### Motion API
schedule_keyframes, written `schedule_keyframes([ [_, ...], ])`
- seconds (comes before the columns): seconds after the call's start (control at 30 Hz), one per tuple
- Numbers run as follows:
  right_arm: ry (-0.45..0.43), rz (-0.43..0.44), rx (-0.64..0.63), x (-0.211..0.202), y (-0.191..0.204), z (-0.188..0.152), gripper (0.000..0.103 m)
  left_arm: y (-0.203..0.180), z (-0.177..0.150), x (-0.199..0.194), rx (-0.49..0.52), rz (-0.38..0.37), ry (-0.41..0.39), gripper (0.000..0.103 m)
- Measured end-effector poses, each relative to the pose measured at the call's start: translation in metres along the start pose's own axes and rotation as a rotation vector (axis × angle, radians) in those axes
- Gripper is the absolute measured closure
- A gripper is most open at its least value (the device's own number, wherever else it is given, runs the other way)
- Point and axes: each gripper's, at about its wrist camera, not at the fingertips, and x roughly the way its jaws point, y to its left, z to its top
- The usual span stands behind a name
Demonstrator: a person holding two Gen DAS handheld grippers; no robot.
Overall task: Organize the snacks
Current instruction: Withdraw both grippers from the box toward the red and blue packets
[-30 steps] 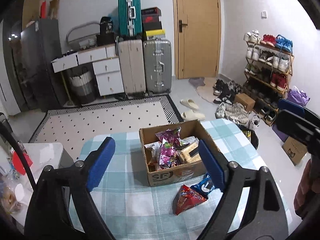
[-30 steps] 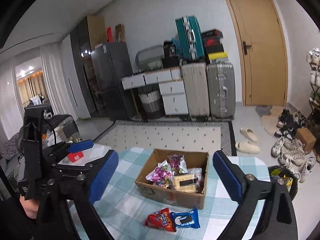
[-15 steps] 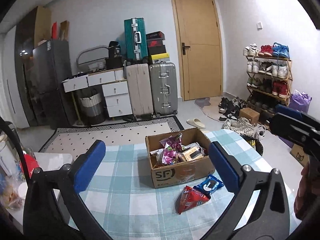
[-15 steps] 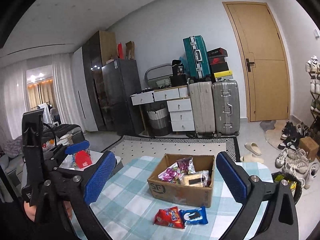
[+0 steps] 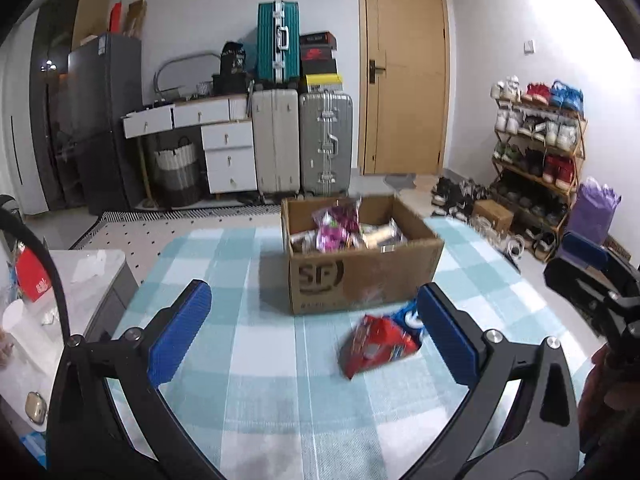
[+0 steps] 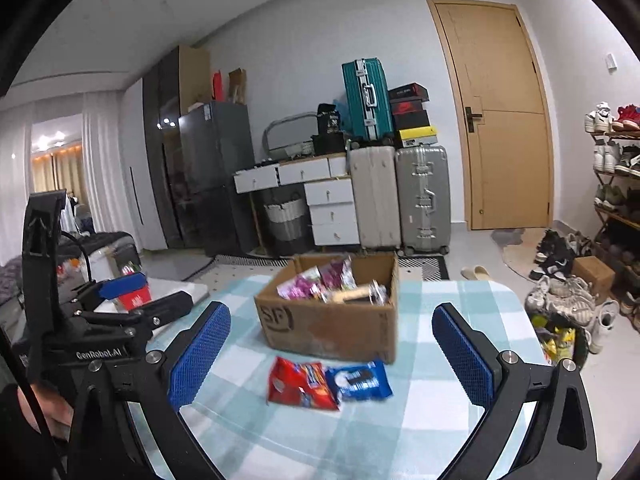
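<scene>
Right wrist view: one table under a blue-and-white checked cloth (image 6: 432,416), one cardboard box (image 6: 332,330) near its middle, two loose snack packs on the cloth just in front of the box. Box is open-topped and holds a heap of snacks: purple-pink bags (image 6: 316,280) and at least one tan pack; exact count not readable through the blur. Loose packs: one red bag (image 6: 300,386) and one blue cookie pack (image 6: 358,380), touching side by side, red to the left. Two grippers in use. Right gripper (image 6: 332,354): blue pads wide apart, nothing between them but the cloth and packs beyond. Left gripper (image 5: 316,330): fingers spread fully, empty; in its view the red bag (image 5: 374,346) partly covers the blue pack (image 5: 410,316).
</scene>
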Motion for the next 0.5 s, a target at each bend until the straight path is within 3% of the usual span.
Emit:
schedule_keyframes([
  [0.37, -0.01, -0.03, 0.078, -0.001, -0.032, -0.073, 0.001, -0.008, -0.046, 0.06, -0.016, -0.017, 0.091, 0.0],
  [0.5, 0.029, -0.04, 0.141, 0.009, -0.048, -0.096, 0.0, -0.016, -0.055, 0.081, 0.005, -0.019, 0.107, 0.0],
])
